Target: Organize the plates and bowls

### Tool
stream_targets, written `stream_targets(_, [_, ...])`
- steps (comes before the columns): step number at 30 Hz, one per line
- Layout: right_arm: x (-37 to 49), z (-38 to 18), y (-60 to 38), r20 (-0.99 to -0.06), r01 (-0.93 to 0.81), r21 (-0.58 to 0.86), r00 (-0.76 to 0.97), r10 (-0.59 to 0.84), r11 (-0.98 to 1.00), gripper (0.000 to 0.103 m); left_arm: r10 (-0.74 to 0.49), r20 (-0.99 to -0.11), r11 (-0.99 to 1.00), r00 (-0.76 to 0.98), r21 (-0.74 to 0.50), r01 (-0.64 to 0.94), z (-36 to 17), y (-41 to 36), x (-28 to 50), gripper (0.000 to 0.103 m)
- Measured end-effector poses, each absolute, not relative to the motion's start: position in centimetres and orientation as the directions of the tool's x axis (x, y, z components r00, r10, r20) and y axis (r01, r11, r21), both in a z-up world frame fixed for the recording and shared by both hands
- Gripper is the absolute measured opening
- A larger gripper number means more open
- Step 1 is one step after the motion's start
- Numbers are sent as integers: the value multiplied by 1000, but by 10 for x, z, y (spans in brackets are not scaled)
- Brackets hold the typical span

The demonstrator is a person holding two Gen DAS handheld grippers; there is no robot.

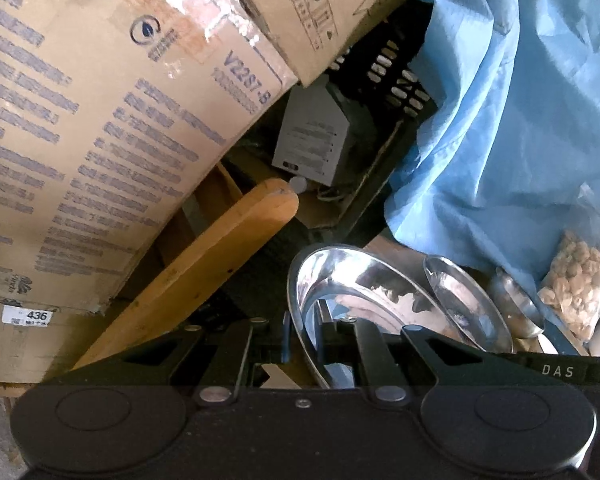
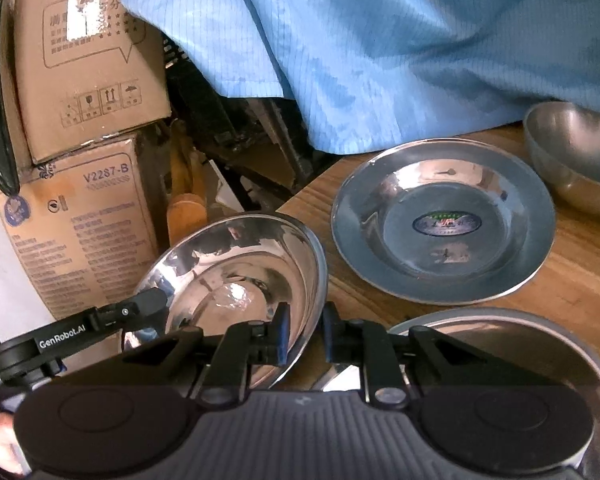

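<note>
Steel bowl (image 2: 236, 280) rim pinched btwn both grippers: left (image 1: 304, 336), right (image 2: 306, 334).

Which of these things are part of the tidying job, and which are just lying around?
Part of the job: shiny steel bowl pinched at its rim by both the right gripper and the left gripper; steel plate; grey bowl.

Just lying about: cardboard boxes; blue cloth; bag of nuts.

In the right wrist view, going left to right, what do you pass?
Cardboard boxes → shiny bowl gripped by both grippers, left gripper, right gripper → steel plate with sticker → dull steel bowl.
</note>
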State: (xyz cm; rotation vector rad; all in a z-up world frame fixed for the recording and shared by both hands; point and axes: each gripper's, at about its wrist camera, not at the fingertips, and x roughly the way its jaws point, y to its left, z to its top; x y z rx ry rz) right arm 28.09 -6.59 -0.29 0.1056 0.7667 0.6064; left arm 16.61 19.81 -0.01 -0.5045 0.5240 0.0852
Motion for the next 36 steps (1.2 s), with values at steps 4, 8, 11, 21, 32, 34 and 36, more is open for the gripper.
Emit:
stream_targets(4, [278,-1,-65,-613,-494,320,543,574,809,18,-21,-480,878,877,-429,-214,5,197,159,12])
stream_targets(8, [275,2,-63,-608,-509,323,535,587,798,18,-12,-460,877,888,-431,-211,9,197,150,12])
stream_targets(11, [271,5,-68,-581,-518,350,533,615,780,18,-12,-449,879,893,-430,-205,13,196,144,12])
stream_targets(21, [255,16,-95,-482,-493,409,598,640,768,19,-44,-404,889,914,-433,-149,23,175,135,13])
stream_targets(32, [214,26,-163,-380,-417,421,726,574,806,21,-190,-373,901,908,-434,10,31,116,147,14])
stream_targets(34, [205,25,-179,-375,-390,426,745,551,816,21,-225,-379,900,898,-433,43,30,105,150,15])
stream_targets(36, [197,24,-193,-373,-362,426,764,526,829,21,-256,-391,900,884,-429,71,27,92,154,15])
